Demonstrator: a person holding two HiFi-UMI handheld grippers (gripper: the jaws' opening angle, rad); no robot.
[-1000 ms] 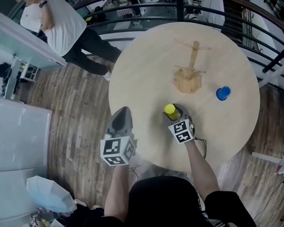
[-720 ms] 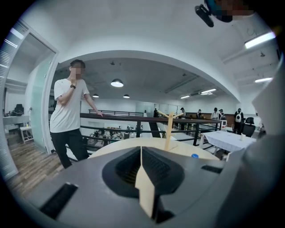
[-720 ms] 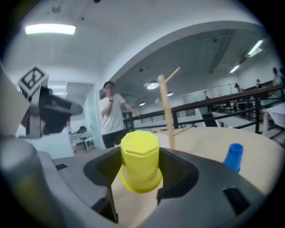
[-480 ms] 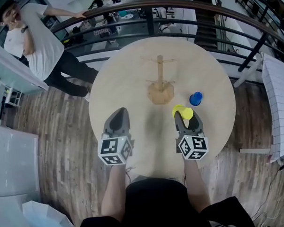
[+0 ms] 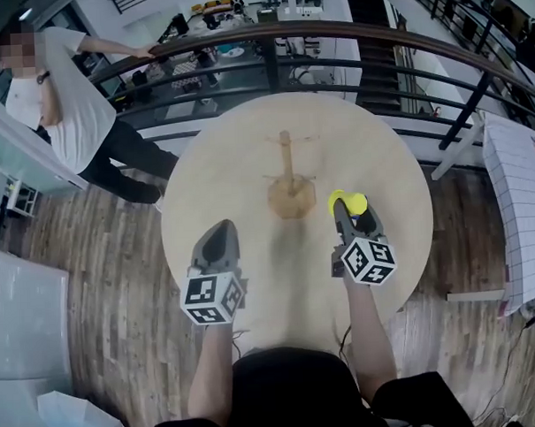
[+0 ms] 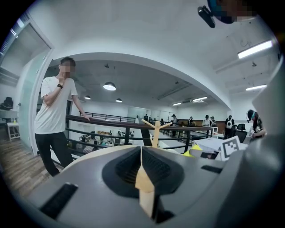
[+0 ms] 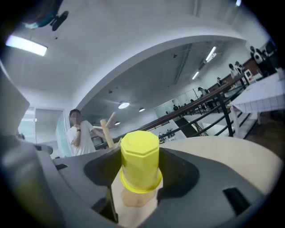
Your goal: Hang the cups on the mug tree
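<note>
A wooden mug tree (image 5: 288, 174) stands upright near the middle of the round table (image 5: 208, 166), with bare pegs. My right gripper (image 5: 348, 210) is shut on a yellow cup (image 5: 347, 201) and holds it just right of the tree's base. In the right gripper view the yellow cup (image 7: 139, 160) sits upside down between the jaws of that gripper (image 7: 137, 189), and the tree (image 7: 107, 132) rises behind it to the left. My left gripper (image 5: 220, 232) hovers over the table's near left part, shut and holding nothing. Its closed jaws (image 6: 141, 153) point at the tree (image 6: 156, 132).
A person in a white shirt (image 5: 59, 93) leans on the dark railing (image 5: 330, 33) behind the table's far left. Wooden floor surrounds the table. A white gridded board (image 5: 519, 197) stands at the right.
My right gripper has carried the yellow cup forward, from the table's near part to beside the tree's base. The blue cup seen earlier to the right is no longer visible. The left gripper stayed shut.
</note>
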